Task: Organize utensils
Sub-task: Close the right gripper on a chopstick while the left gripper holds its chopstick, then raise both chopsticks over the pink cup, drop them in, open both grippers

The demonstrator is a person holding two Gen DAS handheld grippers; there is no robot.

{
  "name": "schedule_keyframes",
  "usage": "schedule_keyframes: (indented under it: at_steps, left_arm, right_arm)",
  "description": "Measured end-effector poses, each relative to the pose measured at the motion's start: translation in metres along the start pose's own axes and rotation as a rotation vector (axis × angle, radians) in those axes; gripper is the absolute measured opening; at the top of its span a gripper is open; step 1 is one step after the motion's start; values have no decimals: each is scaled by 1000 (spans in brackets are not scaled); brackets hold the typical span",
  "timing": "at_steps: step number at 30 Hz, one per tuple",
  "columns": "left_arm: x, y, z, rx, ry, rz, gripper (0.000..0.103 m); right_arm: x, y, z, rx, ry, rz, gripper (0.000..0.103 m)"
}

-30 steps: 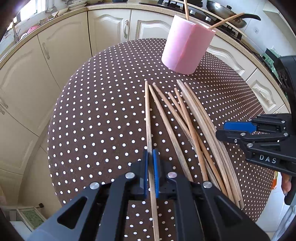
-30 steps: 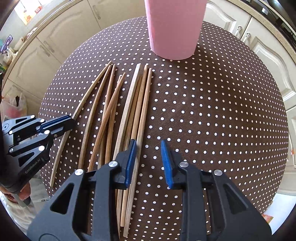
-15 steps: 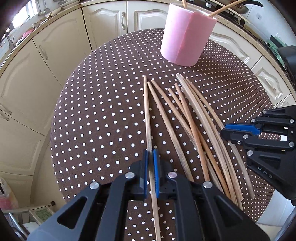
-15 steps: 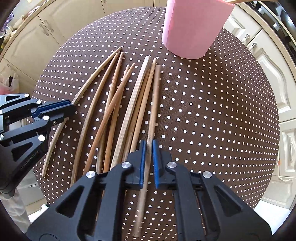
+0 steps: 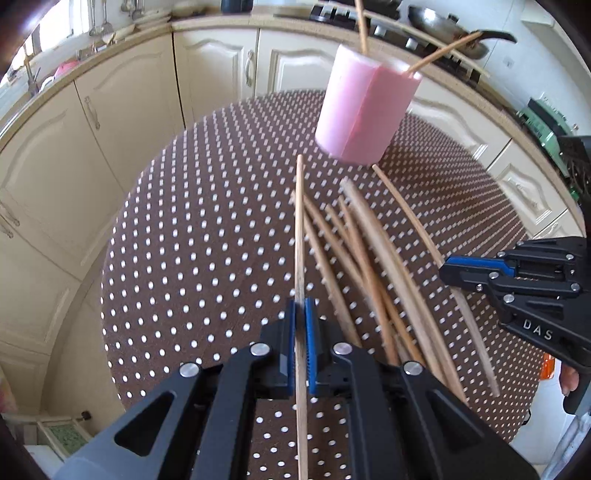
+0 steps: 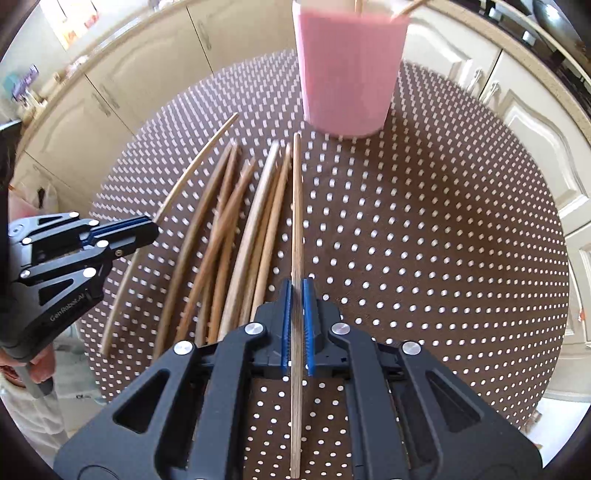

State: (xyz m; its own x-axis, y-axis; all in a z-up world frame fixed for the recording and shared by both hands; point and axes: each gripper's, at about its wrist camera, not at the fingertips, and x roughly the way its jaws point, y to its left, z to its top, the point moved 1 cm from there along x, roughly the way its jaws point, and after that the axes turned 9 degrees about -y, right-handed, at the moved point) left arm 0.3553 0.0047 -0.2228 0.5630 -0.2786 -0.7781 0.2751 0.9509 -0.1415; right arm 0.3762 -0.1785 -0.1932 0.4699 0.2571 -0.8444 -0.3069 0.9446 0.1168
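Observation:
Several wooden chopsticks (image 5: 373, 258) lie side by side on the brown polka-dot table (image 5: 192, 258). A pink holder (image 5: 364, 114) stands at the far side with two chopsticks sticking out; it also shows in the right wrist view (image 6: 349, 70). My left gripper (image 5: 300, 314) is shut on one chopstick (image 5: 299, 229) and holds it lifted, tip toward the holder. My right gripper (image 6: 295, 291) is shut on another chopstick (image 6: 296, 206), also lifted. The other chopsticks (image 6: 236, 236) lie to its left. Each gripper shows in the other's view, the right one (image 5: 476, 273) and the left one (image 6: 125, 236).
Cream kitchen cabinets (image 5: 122, 110) curve around behind the table. A counter with a stove and a pan (image 5: 447, 26) lies at the back. The table's right half (image 6: 424, 240) bears nothing but the cloth.
The right gripper shut on the rightmost chopstick. Both grippers have lifted their chopsticks off the table, and the views now sit higher and tilt toward the holder.

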Motion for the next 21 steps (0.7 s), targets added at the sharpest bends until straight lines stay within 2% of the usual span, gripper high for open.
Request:
schedule_keyframes:
  at_steps: [9, 15, 21]
  left_arm:
    - [-55, -25, 27, 10, -272, -99, 5]
    - [-62, -49, 46, -14, -413, -138, 5]
    - [-64, -53, 67, -55, -548, -161, 5]
  right_arm:
    - [-66, -9, 7, 18, -207, 82, 7]
    - [-98, 3, 27, 34, -313, 124, 6]
    - [-118, 2, 45, 53, -407, 167, 6]
